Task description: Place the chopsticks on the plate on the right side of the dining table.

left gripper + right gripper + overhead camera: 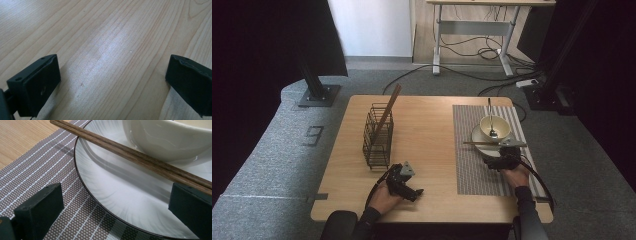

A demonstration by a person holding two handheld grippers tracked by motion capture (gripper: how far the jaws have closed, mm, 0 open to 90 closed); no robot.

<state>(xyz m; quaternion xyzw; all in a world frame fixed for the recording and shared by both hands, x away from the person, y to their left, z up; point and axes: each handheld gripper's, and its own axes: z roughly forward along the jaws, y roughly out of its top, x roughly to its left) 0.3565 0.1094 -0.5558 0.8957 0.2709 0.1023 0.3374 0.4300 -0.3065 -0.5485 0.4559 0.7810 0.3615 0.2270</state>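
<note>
A pair of brown chopsticks (140,160) lies across the rim of a white plate (117,195), in front of a white bowl (170,140). My right gripper (116,212) is open at the plate's near edge. One jaw is over the placemat, and the other is over the plate just under the chopsticks' end. In the high view the chopsticks (482,143) cross the plate (478,136) left to right, with the right gripper (506,150) right behind them. A spoon (490,120) stands in the bowl (495,127). My left gripper (411,189) rests open on bare wood (112,62).
A black wire basket (377,137) stands on the left half of the table with one brown stick (388,112) leaning out of it. A striped placemat (482,165) lies under the plate. The table's front edge (427,220) runs just behind both hands.
</note>
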